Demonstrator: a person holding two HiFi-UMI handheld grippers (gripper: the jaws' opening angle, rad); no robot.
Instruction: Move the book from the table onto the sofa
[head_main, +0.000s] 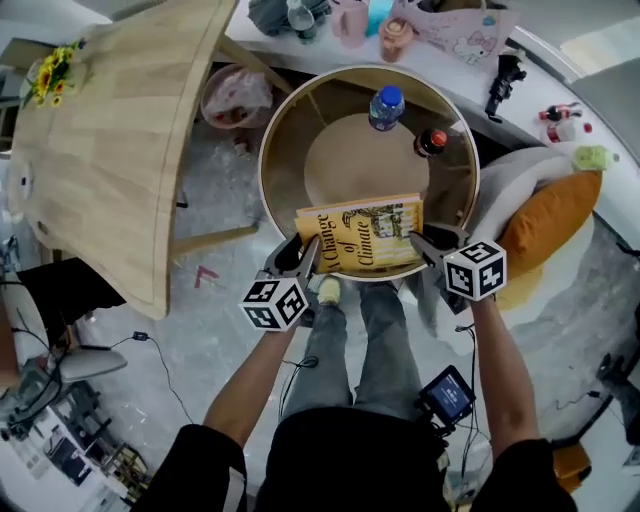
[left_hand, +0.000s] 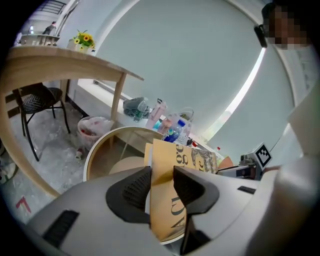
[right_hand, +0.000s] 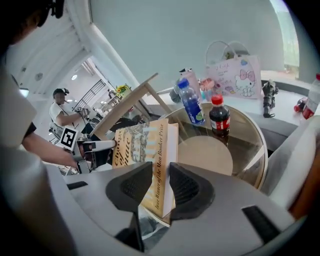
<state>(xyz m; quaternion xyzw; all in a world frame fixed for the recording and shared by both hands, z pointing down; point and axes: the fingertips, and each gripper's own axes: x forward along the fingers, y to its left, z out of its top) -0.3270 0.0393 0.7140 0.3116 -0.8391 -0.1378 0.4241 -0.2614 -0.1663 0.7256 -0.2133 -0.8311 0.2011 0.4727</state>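
The book, yellow with black title lettering, hangs lifted over the near rim of the round glass table. My left gripper is shut on its left edge, and in the left gripper view the cover is pinched between the pads of that gripper. My right gripper is shut on the book's right edge. The right gripper view shows the book clamped at its page side by that gripper. The sofa with an orange cushion lies to the right.
A blue-capped water bottle and a cola bottle stand on the table's far side. A wooden table fills the left, with a bin beside it. A sill behind holds a bag and small items. Cables lie on the floor.
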